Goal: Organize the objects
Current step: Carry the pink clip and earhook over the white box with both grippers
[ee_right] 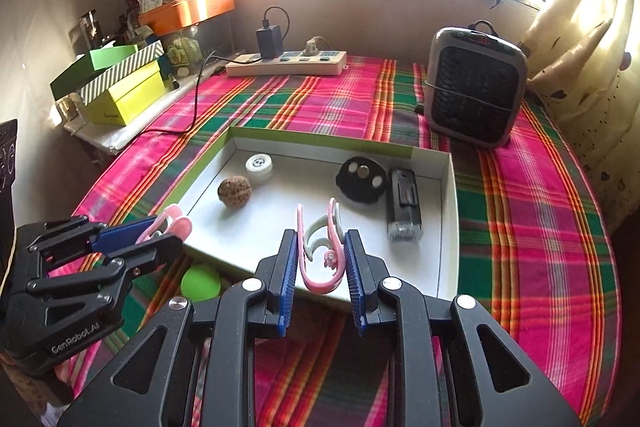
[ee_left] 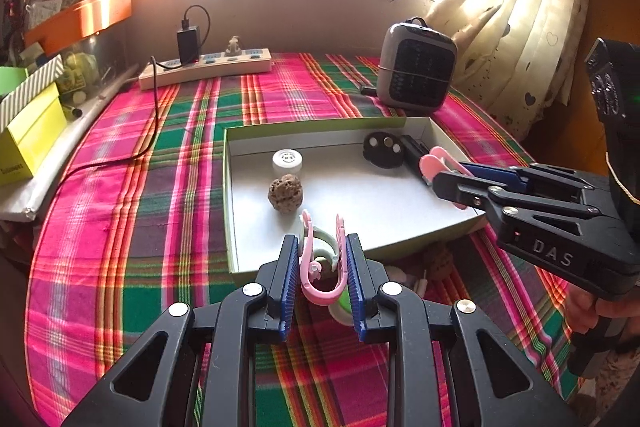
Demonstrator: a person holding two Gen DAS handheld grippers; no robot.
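A shallow white box with a green rim lies on the plaid cloth. In it are a white jar, a walnut, a black disc with three pale dots and a black oblong device. My left gripper is shut on a pink U-shaped clip over the box's near edge. My right gripper is shut on a similar pink clip with a pale green piece, above the box's near side. Each gripper also shows in the other's view: right gripper, left gripper.
A green round thing lies on the cloth in front of the box. A grey heater stands at the back right, a power strip with a charger at the back. Yellow and green boxes are stacked on the left; a curtain hangs on the right.
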